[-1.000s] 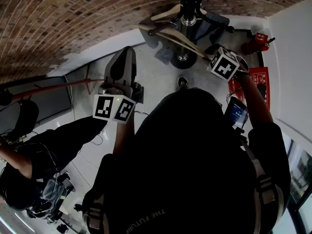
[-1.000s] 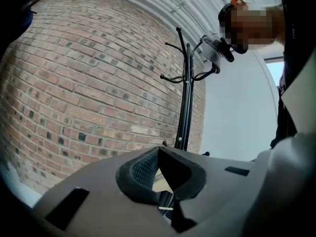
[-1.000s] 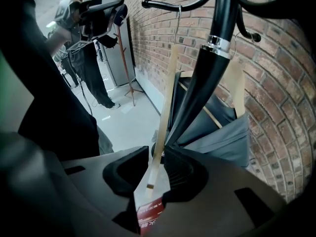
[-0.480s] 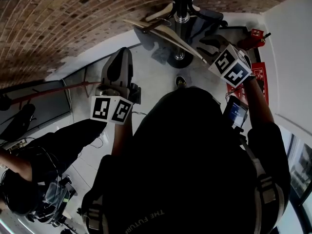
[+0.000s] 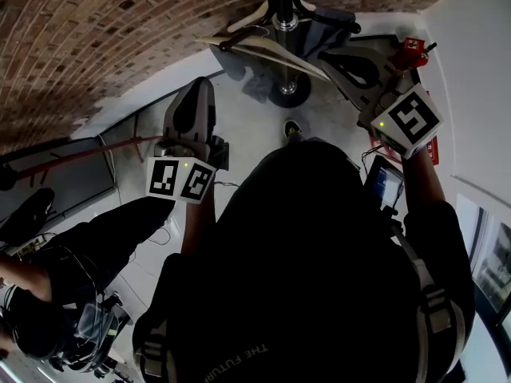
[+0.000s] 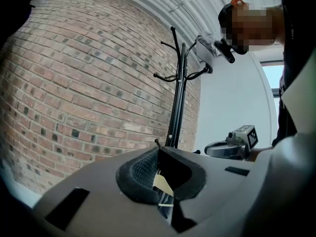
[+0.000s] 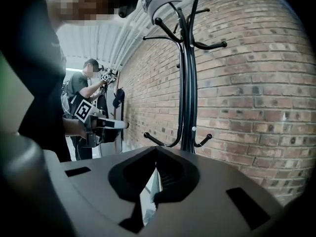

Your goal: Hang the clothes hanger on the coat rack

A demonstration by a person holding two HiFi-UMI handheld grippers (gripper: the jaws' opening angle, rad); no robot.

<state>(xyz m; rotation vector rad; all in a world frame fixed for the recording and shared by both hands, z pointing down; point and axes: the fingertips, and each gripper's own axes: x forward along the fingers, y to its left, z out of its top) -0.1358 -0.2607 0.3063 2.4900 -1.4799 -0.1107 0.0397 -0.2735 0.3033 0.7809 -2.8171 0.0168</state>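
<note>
Looks like the wooden clothes hanger (image 5: 263, 53) is already sitting low on the coat rack (image 5: 286, 24), up at the top centre of the head view, slanting off the pole towards the brick wall (image 5: 96, 38) side. So I'd say the step in hand is just backing out cleanly. The right gripper (image 5: 339, 62) is at the upper right, and in its own view the jaws are pressed together at the tips with nothing between them, so it isn't carrying anything. Its nose is just beside the hanger's near end, and I can't tell if they touch. I'd pull it straight back along its own line, no sideways swing, so it doesn't clip that arm and tip the hanger off its hook. The left gripper (image 5: 198, 94) is at centre left, well apart from the rack. Its jaws are closed too, holding nothing I can make out, and it's best parked right there. Compared with 1 s ago, the right gripper has slid from the hanger's end out to the upper right. Its marker cube has turned to show 1 face instead of 2. The rack sits higher in the frame, and the left gripper has barely shifted.
</note>
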